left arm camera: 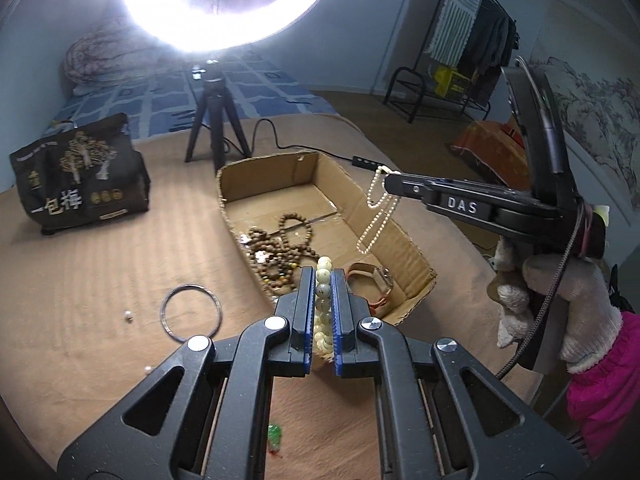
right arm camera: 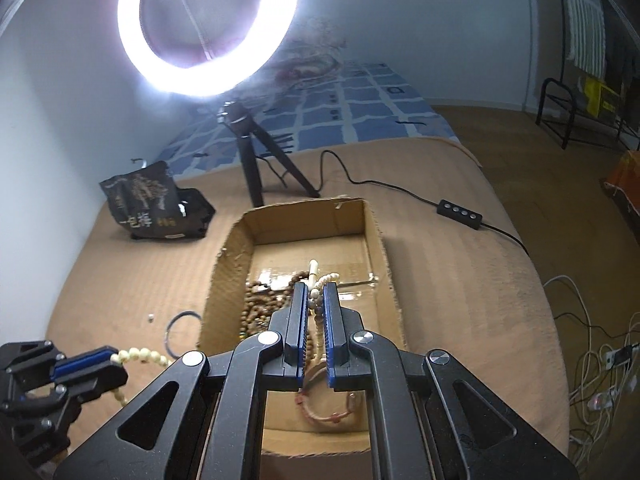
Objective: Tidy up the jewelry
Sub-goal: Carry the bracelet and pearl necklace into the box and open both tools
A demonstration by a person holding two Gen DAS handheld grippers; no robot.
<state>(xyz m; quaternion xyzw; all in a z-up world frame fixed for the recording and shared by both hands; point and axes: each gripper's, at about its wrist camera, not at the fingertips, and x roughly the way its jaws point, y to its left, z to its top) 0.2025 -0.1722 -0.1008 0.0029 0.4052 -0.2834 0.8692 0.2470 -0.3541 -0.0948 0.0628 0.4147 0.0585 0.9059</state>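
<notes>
My left gripper (left arm camera: 323, 276) is shut on a cream bead bracelet (left arm camera: 322, 300), held above the near left corner of the cardboard box (left arm camera: 404, 236). My right gripper (right arm camera: 315, 294) is shut on a white pearl necklace (left arm camera: 378, 212), which hangs over the box; the right gripper also shows in the left wrist view (left arm camera: 386, 178). In the box lie brown wooden bead strands (left arm camera: 280, 248) and a watch with a tan strap (left arm camera: 378, 280). The left gripper shows at the lower left of the right wrist view (right arm camera: 108, 356) with the cream beads (right arm camera: 140, 354).
A metal bangle (left arm camera: 191, 312), loose pearls (left arm camera: 128, 315) and a small green item (left arm camera: 274, 432) lie on the tan blanket left of the box. A black snack bag (left arm camera: 80, 176), a ring-light tripod (left arm camera: 216, 120) and its cable remote (right arm camera: 459, 210) stand behind.
</notes>
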